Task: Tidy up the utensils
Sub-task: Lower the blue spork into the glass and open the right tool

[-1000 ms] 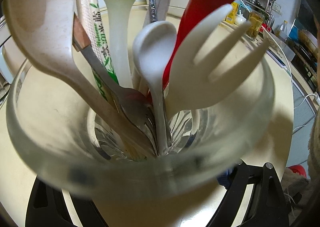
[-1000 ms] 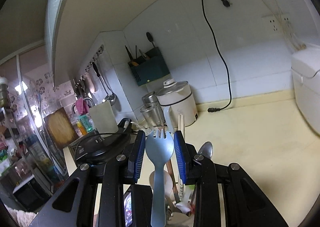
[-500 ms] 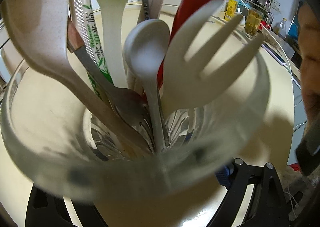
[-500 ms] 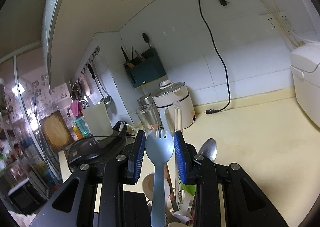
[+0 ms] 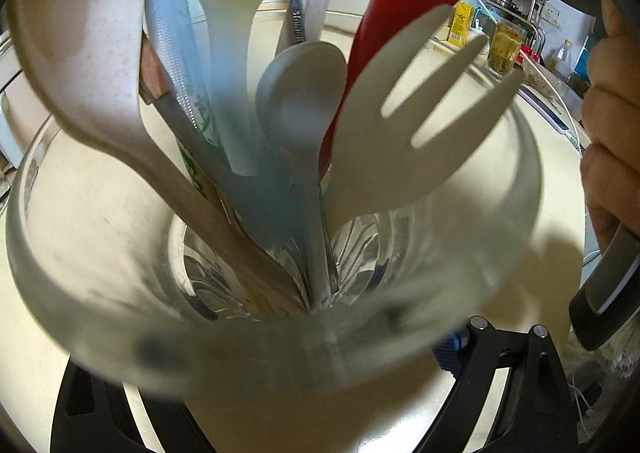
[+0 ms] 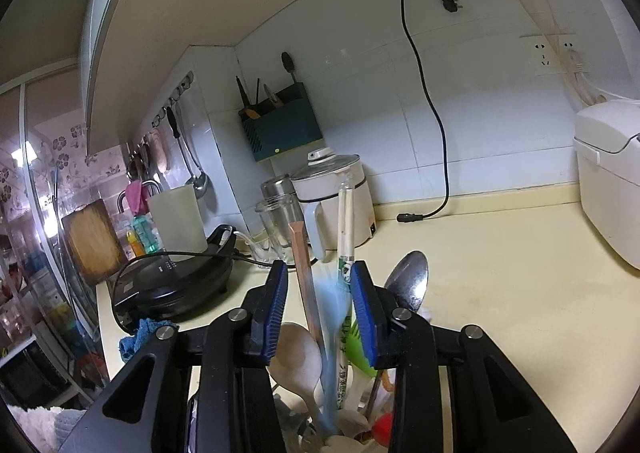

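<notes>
Your right tongs (image 6: 319, 309) have just been opening, and the blue spork (image 6: 331, 341) has slipped down, blurred, into the glass cup (image 5: 280, 333). It looks light, stiff and slippery. Left tongs (image 5: 304, 393) stay spread around the cup.

One glass jar (image 5: 100, 293), two forks (image 5: 420, 133)
</notes>
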`<move>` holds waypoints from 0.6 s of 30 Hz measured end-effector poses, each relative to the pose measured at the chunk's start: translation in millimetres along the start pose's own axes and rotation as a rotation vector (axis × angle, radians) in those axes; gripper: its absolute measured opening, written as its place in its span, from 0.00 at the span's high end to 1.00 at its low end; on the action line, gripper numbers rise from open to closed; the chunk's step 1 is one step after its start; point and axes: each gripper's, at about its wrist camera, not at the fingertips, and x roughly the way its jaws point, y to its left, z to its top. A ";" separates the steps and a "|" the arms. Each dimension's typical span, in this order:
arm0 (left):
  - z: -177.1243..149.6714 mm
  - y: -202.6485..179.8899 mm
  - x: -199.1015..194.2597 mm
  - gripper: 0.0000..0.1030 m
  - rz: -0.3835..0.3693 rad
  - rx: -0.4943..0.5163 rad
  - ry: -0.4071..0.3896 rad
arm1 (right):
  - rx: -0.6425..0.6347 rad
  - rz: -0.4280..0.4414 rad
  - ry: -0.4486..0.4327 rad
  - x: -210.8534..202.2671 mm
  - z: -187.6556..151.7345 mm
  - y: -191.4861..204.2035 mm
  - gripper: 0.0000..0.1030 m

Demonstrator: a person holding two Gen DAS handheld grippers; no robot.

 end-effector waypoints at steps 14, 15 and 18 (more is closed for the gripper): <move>0.5 -0.8 0.5 0.09 0.010 0.008 0.004 | 0.082 -0.024 0.003 -52.1 -8.3 -17.5 0.63; 0.7 -1.4 0.6 0.09 0.012 0.010 0.005 | 0.093 -0.033 0.005 -57.2 -10.3 -19.4 0.63; 1.2 -4.1 0.6 0.09 0.019 0.015 0.006 | 0.106 -0.064 0.010 -72.4 -16.2 -25.6 0.63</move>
